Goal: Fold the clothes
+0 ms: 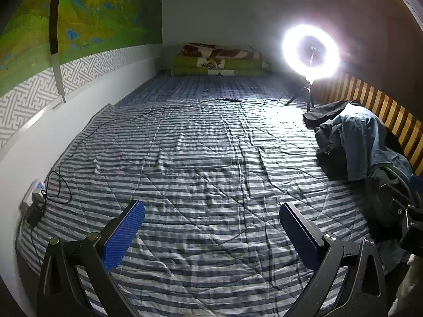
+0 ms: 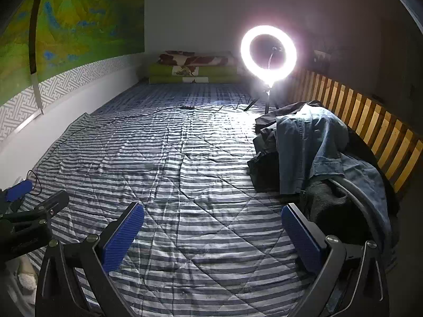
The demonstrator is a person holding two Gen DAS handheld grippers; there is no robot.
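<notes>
a: how are the left gripper and right gripper held?
b: both are spread wide, nothing gripped, above the blue-and-white striped quilt.
a: and the rumpled heap of denim and dark clothes?
b: it is piled farther off, at the right edge; several layers could be snagged together, or the black cable beyond caught.

Bed middle is left open for passage. Right side is blocked by the clothes pile; ring light behind it, cable crossing far end.
</notes>
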